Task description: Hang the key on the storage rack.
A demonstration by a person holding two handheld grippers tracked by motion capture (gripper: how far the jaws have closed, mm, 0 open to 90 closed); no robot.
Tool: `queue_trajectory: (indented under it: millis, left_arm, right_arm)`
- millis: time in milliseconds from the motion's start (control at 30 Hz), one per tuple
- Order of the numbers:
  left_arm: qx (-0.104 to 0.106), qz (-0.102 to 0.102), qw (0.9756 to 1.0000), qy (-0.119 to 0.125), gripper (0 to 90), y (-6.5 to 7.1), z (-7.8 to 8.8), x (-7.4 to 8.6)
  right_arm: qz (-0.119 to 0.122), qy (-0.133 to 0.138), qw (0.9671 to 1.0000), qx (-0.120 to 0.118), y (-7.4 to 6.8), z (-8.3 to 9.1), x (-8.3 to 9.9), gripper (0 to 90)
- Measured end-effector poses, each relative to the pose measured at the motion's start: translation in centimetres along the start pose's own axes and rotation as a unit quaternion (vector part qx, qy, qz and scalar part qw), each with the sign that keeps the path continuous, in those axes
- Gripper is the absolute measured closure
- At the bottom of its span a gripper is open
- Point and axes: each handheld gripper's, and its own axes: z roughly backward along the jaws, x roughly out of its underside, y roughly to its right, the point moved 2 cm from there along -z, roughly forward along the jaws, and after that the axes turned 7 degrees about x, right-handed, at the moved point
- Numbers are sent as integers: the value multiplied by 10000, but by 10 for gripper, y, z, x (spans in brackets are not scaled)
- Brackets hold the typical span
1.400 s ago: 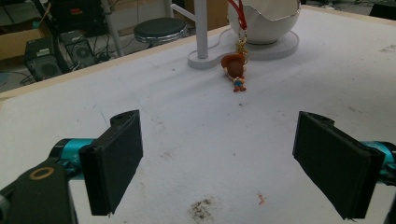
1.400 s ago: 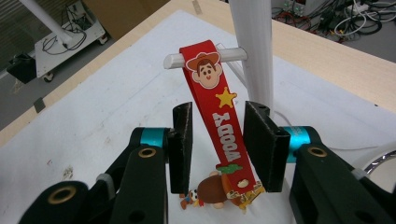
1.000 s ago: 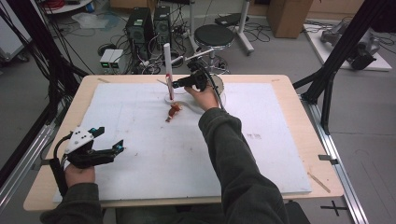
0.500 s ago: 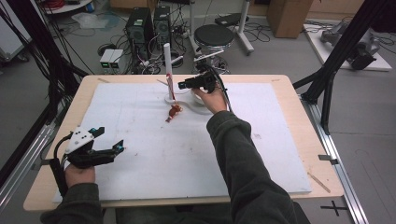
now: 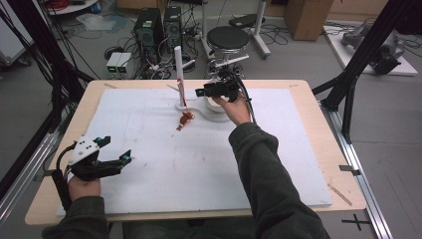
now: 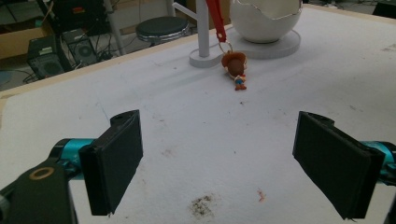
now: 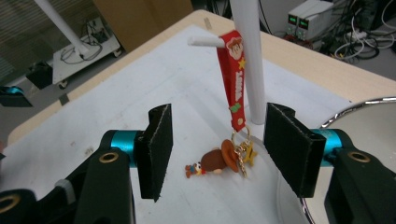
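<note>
Landmark: white plastic stand with an upright post [image 5: 178, 74] at the far side of the white foam-covered table [image 5: 149, 149].
Keychain: red rubber strap [image 7: 232, 77] hangs from the post's side peg; its small brown-hatted cowboy figure charm [image 7: 212, 163] lies on the table at the post's foot.
Bowl: white, silver-rimmed bowl [image 6: 266, 18] just beside the post.
Right gripper [image 7: 217, 140]: near the post, jaws apart and just been opening, nothing pressed; charm lies beyond them.
Left gripper [image 6: 219, 158]: well apart from the post, near edge, jaws wide apart, nothing between.
</note>
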Motion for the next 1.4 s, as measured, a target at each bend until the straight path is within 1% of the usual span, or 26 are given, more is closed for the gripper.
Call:
queue_trajectory:
  millis: [133, 200, 400, 467, 533, 600, 667, 733, 800, 867, 900, 967, 1067, 1200, 1400]
  left_arm:
    - [-13, -10, 10000, -14, 164, 0, 2, 1]
    - [-17, 16, 10000, 3, 164, 0, 2, 1]
    - [-48, 30, 10000, 6, 164, 0, 4, 1]
    - [-40, 23, 10000, 0, 164, 0, 4, 1]
    - [-44, 20, 10000, 3, 164, 0, 5, 1]
    - [-44, 19, 10000, -2, 164, 1, 5, 1]
    - [-50, 15, 10000, -1, 164, 1, 6, 2]
    - [-49, 24, 10000, 1, 164, 1, 6, 2]
    - [-62, 13, 10000, -8, 164, 1, 7, 2]
    - [-65, 9, 10000, -8, 164, 1, 7, 2]
    - [-64, 5, 10000, -15, 164, 1, 7, 2]
    - [-60, 14, 10000, -10, 164, 1, 7, 2]
    - [-62, 9, 10000, -13, 164, 1, 6, 2]
    - [-61, 6, 10000, -23, 164, 1, 6, 2]
    - [-55, 7, 10000, -39, 164, 2, 6, 2]
  right_arm:
    - [19, 62, 10000, -33, -2, 6, -1, 397]
    - [40, 75, 10000, -50, -3, 8, -2, 390]
    - [147, -25, 9999, -80, -8, 11, -1, 370]
    - [175, 8, 9998, -80, -9, 13, 0, 367]
    - [186, 115, 9997, -70, -10, 16, 3, 368]
    - [178, 112, 9997, -75, -10, 18, 5, 363]
    - [178, 128, 9998, -26, -8, 20, 10, 357]
    - [101, 10, 9999, -65, -7, 20, 13, 331]
    - [107, -46, 9999, -66, -6, 21, 14, 328]
    - [190, 70, 9998, -32, -8, 23, 16, 335]
    - [194, 87, 9998, -19, -8, 24, 16, 334]
    - [173, 57, 9998, -22, -8, 26, 19, 330]
    - [205, 84, 9998, 0, -6, 28, 25, 330]
    - [185, 25, 9998, 43, -5, 32, 33, 322]
    - [181, 11, 9998, 66, -2, 37, 40, 312]
